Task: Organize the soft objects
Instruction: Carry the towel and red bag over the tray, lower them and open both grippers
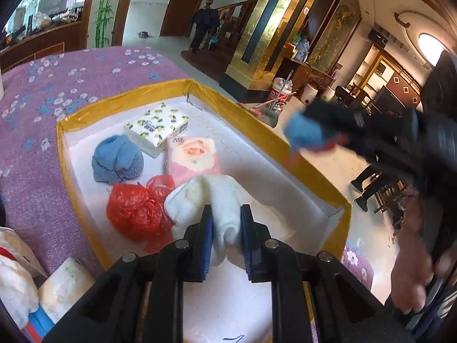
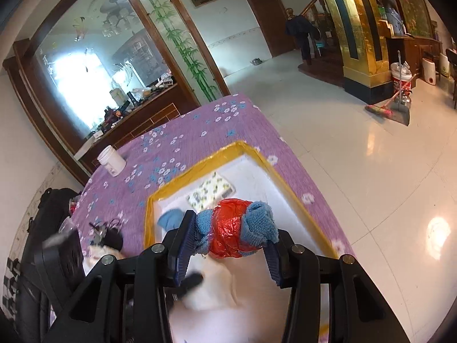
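Each wrist view looks steeply down along its own fingers, close above the yellow-rimmed tray (image 1: 120,97) (image 2: 200,168); both share it and the purple tabletop (image 1: 37,148) (image 2: 182,131).

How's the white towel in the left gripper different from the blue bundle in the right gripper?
The white towel is plain white; the blue bundle is blue cloth banded with red plastic. The towel trails down into the yellow-rimmed box; the bundle is a compact roll held across the right gripper. The left gripper pinches tighter. Both are soft and gripped.

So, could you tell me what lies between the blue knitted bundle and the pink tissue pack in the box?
In the left wrist view, the blue knitted bundle and pink tissue pack have only bare white box floor between them.
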{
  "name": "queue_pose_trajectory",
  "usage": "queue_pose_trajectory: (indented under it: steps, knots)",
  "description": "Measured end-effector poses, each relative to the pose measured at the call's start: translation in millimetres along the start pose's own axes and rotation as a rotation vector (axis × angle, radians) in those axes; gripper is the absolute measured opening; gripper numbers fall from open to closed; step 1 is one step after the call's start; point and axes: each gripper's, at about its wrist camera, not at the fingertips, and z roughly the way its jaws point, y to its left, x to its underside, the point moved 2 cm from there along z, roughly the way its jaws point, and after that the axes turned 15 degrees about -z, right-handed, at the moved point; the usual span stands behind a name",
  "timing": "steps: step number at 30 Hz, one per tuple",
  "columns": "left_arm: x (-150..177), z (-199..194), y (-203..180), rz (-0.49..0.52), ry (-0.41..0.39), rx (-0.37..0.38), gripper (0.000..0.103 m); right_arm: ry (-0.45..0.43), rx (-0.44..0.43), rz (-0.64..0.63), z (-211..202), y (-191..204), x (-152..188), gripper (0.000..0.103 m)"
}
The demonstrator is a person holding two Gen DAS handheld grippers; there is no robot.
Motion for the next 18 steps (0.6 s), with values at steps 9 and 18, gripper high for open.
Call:
queue_pose_trajectory:
  steps: [9,18]
  knots:
    - [2,-1,11,0.005,-0.040,-0.032,0.016,0.120,0.098,0.038,97,-8,-28,0.048]
    - [1,15,15,-0.022,0.017,-0.016,0.016,0.168,0.084,0.032,129,-20,-14,0.048]
